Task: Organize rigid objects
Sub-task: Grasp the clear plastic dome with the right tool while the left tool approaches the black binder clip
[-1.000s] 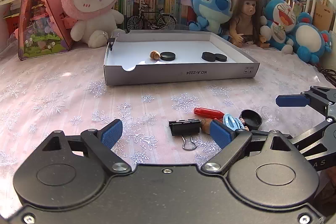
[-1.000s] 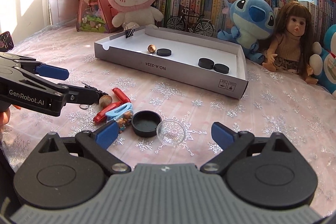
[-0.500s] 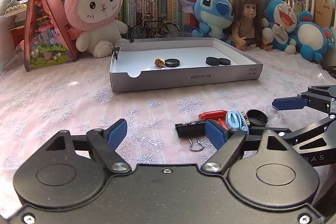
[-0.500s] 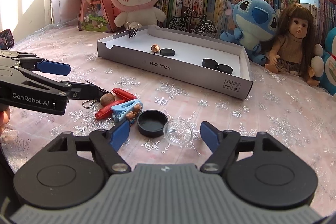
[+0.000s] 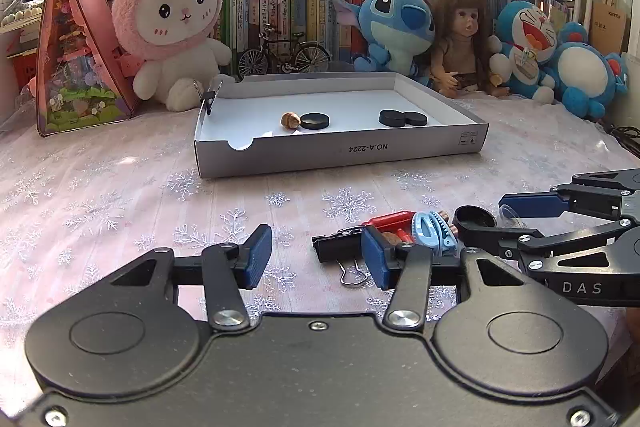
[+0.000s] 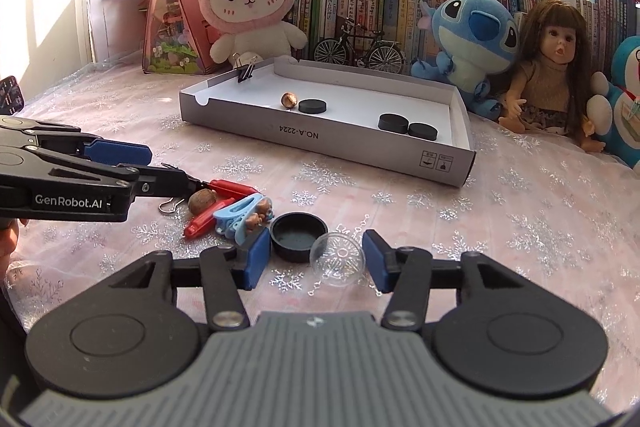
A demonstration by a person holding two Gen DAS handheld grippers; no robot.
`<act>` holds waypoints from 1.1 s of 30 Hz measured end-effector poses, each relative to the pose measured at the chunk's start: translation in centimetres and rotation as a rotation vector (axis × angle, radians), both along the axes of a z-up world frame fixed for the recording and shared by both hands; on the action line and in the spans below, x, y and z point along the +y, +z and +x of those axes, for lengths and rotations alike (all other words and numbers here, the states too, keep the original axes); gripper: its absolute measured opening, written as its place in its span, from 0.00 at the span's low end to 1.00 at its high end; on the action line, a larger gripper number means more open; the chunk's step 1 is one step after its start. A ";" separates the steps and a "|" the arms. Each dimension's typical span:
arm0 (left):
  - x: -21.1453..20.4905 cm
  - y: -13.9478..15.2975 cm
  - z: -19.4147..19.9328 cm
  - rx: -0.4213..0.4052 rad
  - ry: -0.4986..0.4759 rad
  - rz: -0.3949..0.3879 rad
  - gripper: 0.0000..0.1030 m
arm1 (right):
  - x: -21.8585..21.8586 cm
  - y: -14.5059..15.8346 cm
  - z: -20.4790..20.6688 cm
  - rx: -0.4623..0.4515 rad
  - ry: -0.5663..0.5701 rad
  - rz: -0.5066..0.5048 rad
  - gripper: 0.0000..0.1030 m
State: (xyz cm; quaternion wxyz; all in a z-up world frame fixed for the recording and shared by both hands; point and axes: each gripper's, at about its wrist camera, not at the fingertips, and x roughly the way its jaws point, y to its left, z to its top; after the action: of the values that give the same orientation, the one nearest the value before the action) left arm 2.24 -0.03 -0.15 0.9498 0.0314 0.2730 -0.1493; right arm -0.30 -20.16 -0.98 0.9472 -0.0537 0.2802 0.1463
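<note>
On the far half of the surface (image 5: pixel 120 187) stands the grey cardboard tray (image 5: pixel 340 155), holding three black discs (image 6: pixel 313 105), one nut (image 6: pixel 289 99) and a binder clip (image 6: pixel 246 70) clipped to its far-left wall. Near the grippers lies the unsorted cluster: a black cap (image 6: pixel 298 237), a clear dome lid (image 6: pixel 338 259), a red clip (image 6: pixel 208 219), a blue clip (image 6: pixel 240 219), a second nut (image 6: pixel 202 201) and a black binder clip (image 5: pixel 338 251).

The right gripper (image 6: pixel 316 259) has just been closing its jaws; the black cap and clear lid sit between them, the left pad at the cap's edge, the right pad apart from the lid, so nothing is gripped. The left gripper (image 5: pixel 316 259) has likewise been closing; its jaws stand part open over bare cloth, the binder clip beside its right pad, unheld.

Recommendation: each gripper should centre on a single item before closing further. The right risks pinching cap and lid together; the lid looks light and liable to skid.
</note>
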 end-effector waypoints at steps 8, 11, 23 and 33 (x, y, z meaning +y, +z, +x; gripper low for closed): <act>-0.5 0.3 -0.2 -0.009 -0.023 0.002 0.24 | -0.1 0.1 -0.1 0.000 -0.008 0.019 0.45; -0.6 0.4 -0.3 -0.007 -0.028 0.001 0.22 | -0.1 0.1 -0.2 -0.001 -0.012 0.023 0.40; -0.8 0.7 -0.7 -0.015 -0.038 0.003 0.21 | 0.0 0.2 -0.3 0.002 -0.012 0.018 0.34; -0.7 0.3 -0.9 -0.002 -0.021 0.014 0.25 | -0.1 0.0 -0.6 0.010 -0.015 0.024 0.40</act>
State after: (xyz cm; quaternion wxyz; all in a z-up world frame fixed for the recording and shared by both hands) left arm 1.36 -0.72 0.13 0.9483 0.0409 0.2726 -0.1575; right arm -0.86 -20.21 -0.96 0.9474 -0.0397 0.2836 0.1430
